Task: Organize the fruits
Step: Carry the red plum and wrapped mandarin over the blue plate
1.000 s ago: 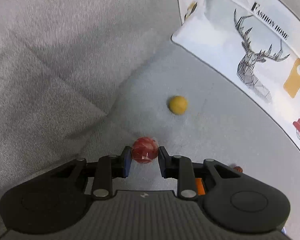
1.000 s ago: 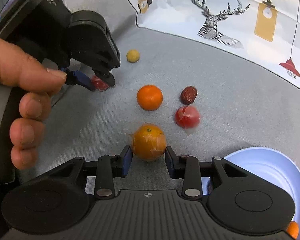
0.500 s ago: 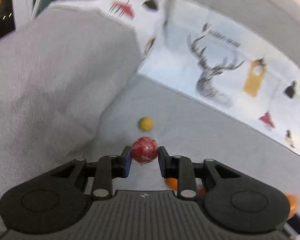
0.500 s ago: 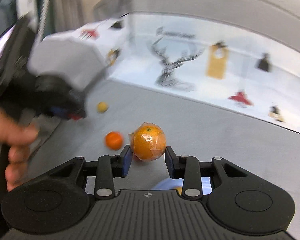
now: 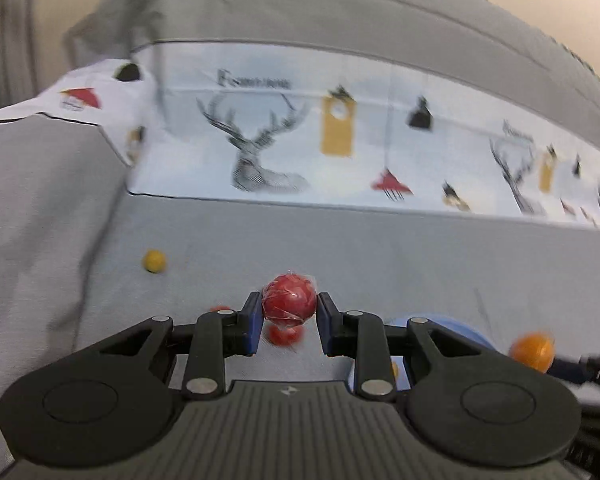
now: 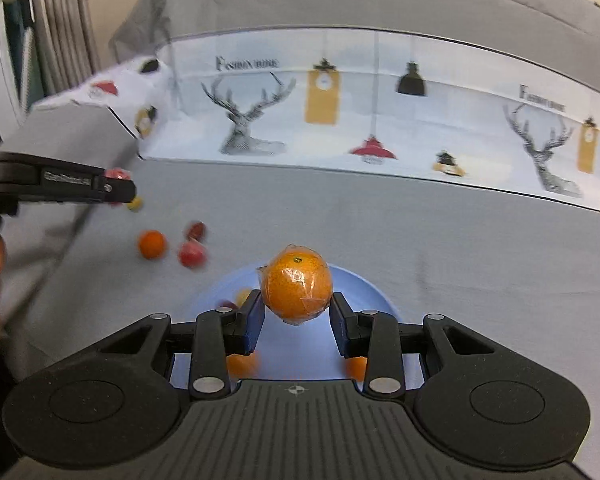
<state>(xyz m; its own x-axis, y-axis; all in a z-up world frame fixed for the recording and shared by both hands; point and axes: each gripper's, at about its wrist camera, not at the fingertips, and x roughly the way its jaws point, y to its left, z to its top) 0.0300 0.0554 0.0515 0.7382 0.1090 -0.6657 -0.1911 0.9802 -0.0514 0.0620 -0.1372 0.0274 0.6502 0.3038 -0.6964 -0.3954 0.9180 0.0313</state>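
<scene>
The pale blue bowl (image 6: pixel 364 292) on the grey sofa seat (image 6: pixel 440 232) holds a few small orange and reddish fruits, blurred. Above it the right gripper (image 6: pixel 296 316) is clamped on a wrapped orange (image 6: pixel 296 286). The left gripper (image 5: pixel 288 320) is clamped on a wrapped red fruit (image 5: pixel 289 301). A small orange (image 6: pixel 152 244), two red fruits (image 6: pixel 191 255) and a yellow ball (image 5: pixel 154 261) lie loose beside the armrest (image 5: pixel 40 200).

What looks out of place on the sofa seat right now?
Loose fruit lies scattered on the grey seat: a small yellow fruit, an orange and two red fruits, all outside the blue bowl. Nothing looks spilled or damaged. Both held fruits are plastic-wrapped.
</scene>
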